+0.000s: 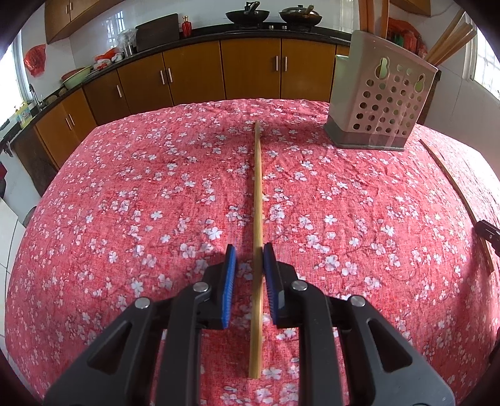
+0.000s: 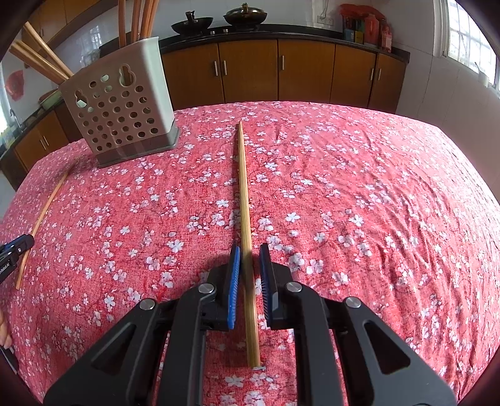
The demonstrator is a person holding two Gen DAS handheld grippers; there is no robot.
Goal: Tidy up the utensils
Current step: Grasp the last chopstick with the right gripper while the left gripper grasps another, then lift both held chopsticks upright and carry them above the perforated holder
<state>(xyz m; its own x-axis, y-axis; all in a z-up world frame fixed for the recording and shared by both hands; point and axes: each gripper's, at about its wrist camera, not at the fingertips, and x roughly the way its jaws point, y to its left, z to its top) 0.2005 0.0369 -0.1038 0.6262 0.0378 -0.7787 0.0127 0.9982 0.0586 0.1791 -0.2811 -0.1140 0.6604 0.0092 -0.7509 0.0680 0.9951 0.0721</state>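
- Red floral tablecloth [image 1: 140, 193] covers the table.
- Perforated utensil holder [image 1: 379, 93] stands upright at its far side, chopsticks inside.
- Left gripper [image 1: 249, 260] is clenched on one chopstick [image 1: 257, 193].
- Right gripper [image 2: 250, 259] is clenched on another chopstick [image 2: 243, 187].

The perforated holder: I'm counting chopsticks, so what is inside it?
Several wooden chopsticks stick up out of the holder. Its wall hides their lower ends, and the tops run out of frame, so no exact count.
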